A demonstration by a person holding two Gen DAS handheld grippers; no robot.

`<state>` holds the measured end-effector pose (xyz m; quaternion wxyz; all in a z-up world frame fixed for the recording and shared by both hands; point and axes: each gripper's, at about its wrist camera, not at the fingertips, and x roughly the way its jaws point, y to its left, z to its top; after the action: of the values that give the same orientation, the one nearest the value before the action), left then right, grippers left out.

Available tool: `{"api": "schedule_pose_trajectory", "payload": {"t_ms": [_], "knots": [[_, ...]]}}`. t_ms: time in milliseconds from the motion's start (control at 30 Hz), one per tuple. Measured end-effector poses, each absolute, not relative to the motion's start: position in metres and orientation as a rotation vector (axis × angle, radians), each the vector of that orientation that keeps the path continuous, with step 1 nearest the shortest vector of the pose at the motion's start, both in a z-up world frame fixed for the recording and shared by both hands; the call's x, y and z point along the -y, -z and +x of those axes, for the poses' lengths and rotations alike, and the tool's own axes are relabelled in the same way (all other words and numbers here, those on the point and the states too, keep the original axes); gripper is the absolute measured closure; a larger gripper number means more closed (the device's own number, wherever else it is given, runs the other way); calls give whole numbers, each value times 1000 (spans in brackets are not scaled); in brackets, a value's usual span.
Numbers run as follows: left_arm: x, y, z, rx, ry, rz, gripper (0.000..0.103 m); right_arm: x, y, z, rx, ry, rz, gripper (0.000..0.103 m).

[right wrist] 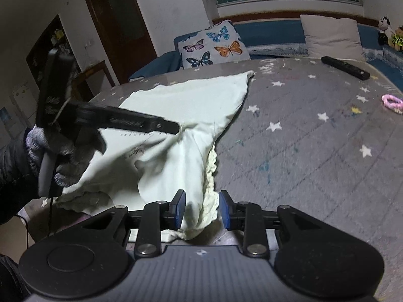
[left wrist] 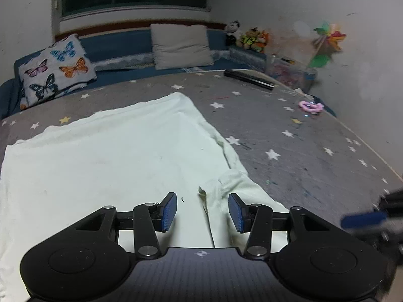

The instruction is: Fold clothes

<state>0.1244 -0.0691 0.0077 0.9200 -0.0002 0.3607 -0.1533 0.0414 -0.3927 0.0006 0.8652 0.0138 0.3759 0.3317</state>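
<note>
Cloth fills most of both views: a pale cream garment (left wrist: 105, 156) lies spread on a grey star-printed mat (left wrist: 289, 130), its far corner reaching toward a butterfly-print cushion (left wrist: 56, 70) and a plain beige cushion (left wrist: 181, 46) propped against a blue sofa back. In the left wrist view the left gripper (left wrist: 201, 212) hangs just over the near part of the fabric with its 2 blue pads (left wrist: 169, 211) spread apart and nothing pinched between them; a small raised fold stands in the gap, touching neither pad as far as can be seen. The lower part of the garment is hidden under the gripper body. At the right edge of that view a blurred blue pad and dark frame are all that shows of the other tool. In the right wrist view the right gripper (right wrist: 201, 210) has a lacy, bunched edge of the garment between its pads, but the right pad appears to stand clear of the fabric, so whether the cloth is really pinched cannot be told. A gloved hand (right wrist: 58, 156) at the left holds the other tool, smeared by motion, its tip over the cloth. A black bar (right wrist: 345, 68) and a pink ring (right wrist: 391, 103) lie well apart on the mat; the ring is cut off by the picture's edge.
</note>
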Motion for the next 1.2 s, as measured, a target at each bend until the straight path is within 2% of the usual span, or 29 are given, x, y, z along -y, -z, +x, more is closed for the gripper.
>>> {"api": "schedule_pose_trajectory", "payload": {"t_ms": [333, 400, 467, 533, 600, 733, 1200], "knots": [[63, 3, 74, -764, 429, 19, 56, 391, -3, 37, -785, -669, 8, 74], [64, 6, 74, -769, 441, 9, 65, 388, -3, 35, -782, -676, 4, 74], [65, 10, 74, -770, 459, -4, 86, 384, -5, 32, -773, -684, -7, 74], [65, 10, 72, -763, 466, -8, 97, 379, -7, 30, -765, -691, -17, 74], [63, 4, 66, -737, 458, -12, 100, 376, -9, 28, -760, -694, -27, 74], [49, -8, 57, -690, 425, -44, 101, 371, -12, 23, -747, -709, -47, 74], [44, 5, 56, -754, 388, -23, 100, 348, 5, 17, -803, -749, -168, 73]]}}
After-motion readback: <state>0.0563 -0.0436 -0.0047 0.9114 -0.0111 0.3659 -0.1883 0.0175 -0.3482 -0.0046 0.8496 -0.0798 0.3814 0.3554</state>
